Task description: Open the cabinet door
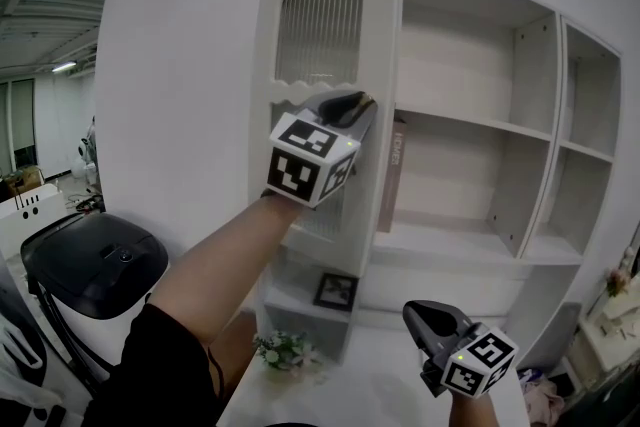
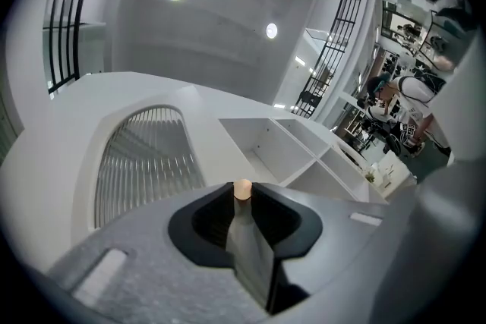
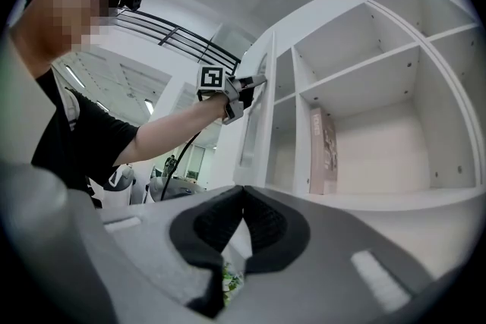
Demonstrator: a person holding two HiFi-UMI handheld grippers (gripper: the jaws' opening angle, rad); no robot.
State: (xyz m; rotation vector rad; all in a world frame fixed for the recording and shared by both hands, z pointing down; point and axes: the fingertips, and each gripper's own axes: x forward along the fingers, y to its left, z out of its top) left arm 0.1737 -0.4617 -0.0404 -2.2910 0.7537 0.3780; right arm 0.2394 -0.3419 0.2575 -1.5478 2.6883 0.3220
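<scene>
Looks midway through swinging open the cabinet door (image 1: 318,25) at twelve o'clock, with left gripper (image 1: 358,105) pinched narrow on its knob (image 2: 242,189) and right gripper (image 1: 432,319) closed empty at five o'clock; next, pull it wider, grip firm.

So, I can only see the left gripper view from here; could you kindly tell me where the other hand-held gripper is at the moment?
Observer: The right hand-held gripper is low in front of the cabinet, jaws together and holding nothing.
Operator: Thank you. Is anything on the shelves behind the door?
Observer: One slim book stands upright against the left wall of the middle compartment.
Operator: And beneath the door?
Observer: A small framed picture sits in the cabinet just under it.
</scene>
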